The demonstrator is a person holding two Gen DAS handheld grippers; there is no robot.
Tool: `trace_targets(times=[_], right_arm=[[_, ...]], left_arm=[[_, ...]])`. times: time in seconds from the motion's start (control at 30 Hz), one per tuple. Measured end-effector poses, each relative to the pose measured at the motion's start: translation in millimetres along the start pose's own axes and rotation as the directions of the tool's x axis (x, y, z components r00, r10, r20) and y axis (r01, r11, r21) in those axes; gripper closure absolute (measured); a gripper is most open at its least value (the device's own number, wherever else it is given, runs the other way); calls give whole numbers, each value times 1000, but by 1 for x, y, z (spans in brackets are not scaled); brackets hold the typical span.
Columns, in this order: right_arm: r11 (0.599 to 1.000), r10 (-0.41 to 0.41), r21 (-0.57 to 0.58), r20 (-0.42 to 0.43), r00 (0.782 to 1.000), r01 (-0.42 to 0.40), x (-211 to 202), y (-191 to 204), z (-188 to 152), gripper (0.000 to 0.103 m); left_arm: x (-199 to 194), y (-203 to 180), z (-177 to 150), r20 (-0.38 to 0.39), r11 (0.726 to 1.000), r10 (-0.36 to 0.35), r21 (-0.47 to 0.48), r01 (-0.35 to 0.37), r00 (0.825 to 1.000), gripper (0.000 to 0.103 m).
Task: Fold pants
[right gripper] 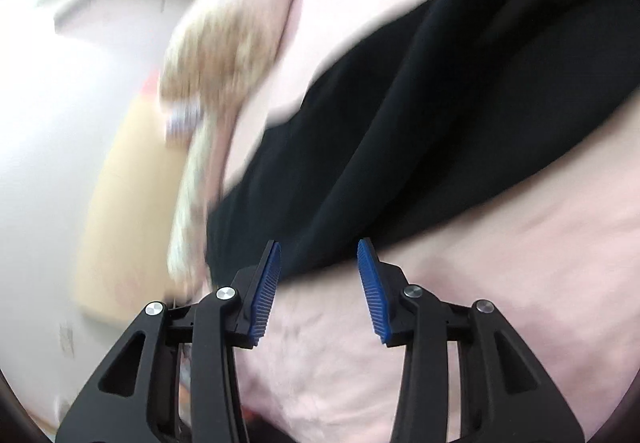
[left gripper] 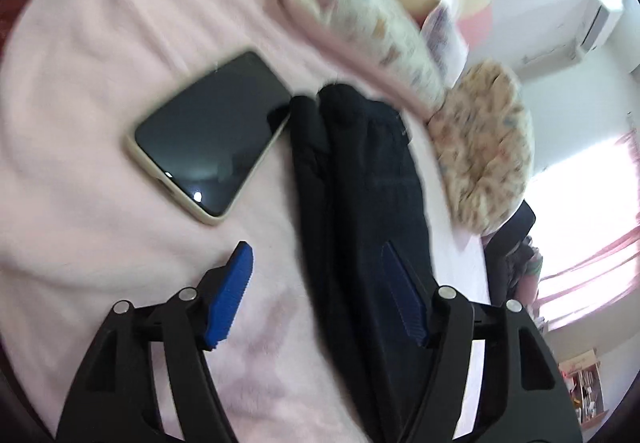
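The black pants (left gripper: 360, 203) lie in a long bunched strip on the pink blanket (left gripper: 80, 123), running from the view's bottom up to its middle. My left gripper (left gripper: 316, 255) is open and empty; its right finger (left gripper: 404, 299) is over the pants and its left finger (left gripper: 232, 295) over bare blanket. In the right wrist view the pants (right gripper: 420, 123) spread across the blanket (right gripper: 500, 263). My right gripper (right gripper: 319, 249) is open and empty, with its tips at the pants' near edge.
A phone (left gripper: 212, 135) in a cream case lies face up on the blanket just left of the pants. Patterned pillows (left gripper: 484, 159) and a folded pink quilt (left gripper: 360, 15) sit beyond them. A pillow (right gripper: 224, 43) shows blurred in the right wrist view.
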State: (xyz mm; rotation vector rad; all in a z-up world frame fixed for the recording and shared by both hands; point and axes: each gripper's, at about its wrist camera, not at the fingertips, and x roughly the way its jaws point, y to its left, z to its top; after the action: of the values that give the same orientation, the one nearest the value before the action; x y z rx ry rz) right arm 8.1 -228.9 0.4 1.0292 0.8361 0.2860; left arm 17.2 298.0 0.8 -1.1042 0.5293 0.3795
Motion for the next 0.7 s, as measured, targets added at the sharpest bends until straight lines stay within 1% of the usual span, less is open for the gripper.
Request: trace_targets(times=[0.03,0.1,0.13,0.17,0.2,0.23,0.27,0.33,0.43,0.53,0.57,0.6,0.63,0.67,0.7], right_arm=[[999,-7,33,43,999,6,-12,-9,11,61],[988,-21,155,133,991,0,-41,-39,38,61],[980,-29,197,151,988,-1,-47,-48,45,61],[968,-40,250,176,984,-6,-55,-59,54,61],[952,-53,305,204,978,-11,-61,-72,64,61],[943,-67,332,219,974,-10,-63,-80,70,61],[932,-91,363,234,968,0,-65,-88,76,61],[914,-144,405,254,956,30,-67,-101,86,61],[895,-221,440,291,931,75,-63,-110,95,61],[883,-250,462,319,914,80,-61,-118,103,62],[880,-264,468,336,904,83,-63,-122,105,64],[879,-276,469,355,893,85,-67,-126,107,72],[881,-301,463,381,874,102,-72,-128,110,81],[886,-324,446,394,860,129,-73,-127,113,96],[891,-323,433,393,861,136,-72,-128,119,97]], left_arm=[[-7,-4,-2,19,1000,-22,14,22,1000,37],[-15,-16,-8,52,996,-51,75,47,997,32],[-13,-26,-12,44,990,-83,122,77,996,27],[-9,-36,-15,28,983,-112,153,106,993,25],[-3,-46,-19,-4,971,-146,190,144,989,25],[4,-54,-24,-41,960,-165,220,170,985,24],[10,-59,-29,-67,954,-170,240,181,983,24],[25,-70,-42,-127,943,-150,278,180,980,24],[41,-77,-54,-197,937,-121,301,178,973,24],[46,-81,-58,-204,933,-112,315,174,973,23],[45,-79,-60,-202,933,-112,316,173,973,22],[46,-79,-61,-202,933,-113,315,173,973,22],[47,-80,-61,-202,934,-113,313,173,973,21],[45,-79,-62,-202,934,-111,313,172,973,21],[46,-79,-63,-202,934,-108,314,169,973,21]])
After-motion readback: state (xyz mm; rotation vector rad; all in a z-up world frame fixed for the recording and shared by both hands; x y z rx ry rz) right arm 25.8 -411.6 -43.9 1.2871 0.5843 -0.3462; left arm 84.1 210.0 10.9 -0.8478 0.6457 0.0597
